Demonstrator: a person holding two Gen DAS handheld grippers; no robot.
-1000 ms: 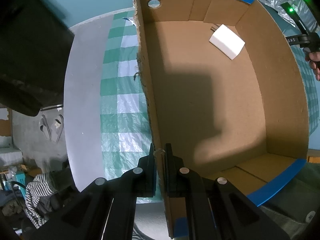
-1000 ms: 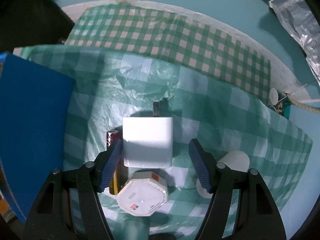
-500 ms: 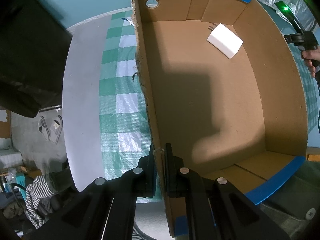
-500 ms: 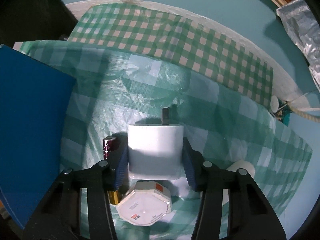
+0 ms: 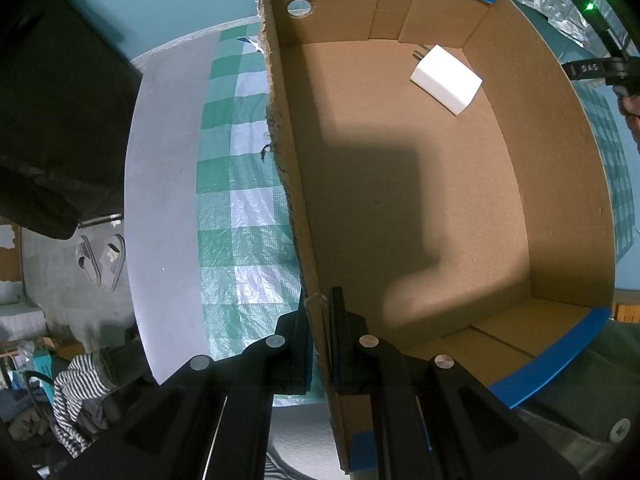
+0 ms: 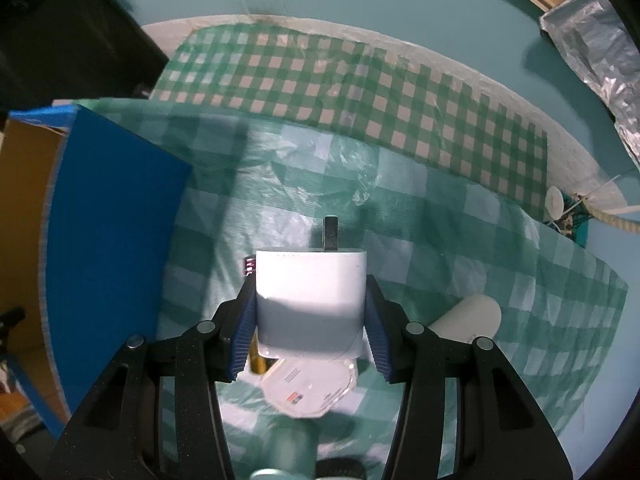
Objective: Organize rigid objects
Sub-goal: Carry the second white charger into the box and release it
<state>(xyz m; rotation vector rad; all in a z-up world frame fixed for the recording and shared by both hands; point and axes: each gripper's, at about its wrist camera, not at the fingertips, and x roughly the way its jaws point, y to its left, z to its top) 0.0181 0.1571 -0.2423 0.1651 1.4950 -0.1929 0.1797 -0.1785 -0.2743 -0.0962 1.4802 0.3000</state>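
The right gripper (image 6: pixel 310 320) grips the white charger (image 6: pixel 310 300), probably just above the cloth (image 6: pixel 440 220); lift straight, then over the box (image 5: pixel 560 200) wall, which the left gripper (image 5: pixel 318 312) clamps

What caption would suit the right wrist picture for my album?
Right gripper clamps a white plug adapter above the green checked tablecloth, blue-sided cardboard box alongside.

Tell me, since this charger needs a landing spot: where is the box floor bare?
The cardboard box floor is bare except for a white charger in its far corner. Outside, it is crowded under the right gripper: an octagonal white box and white cylinder.
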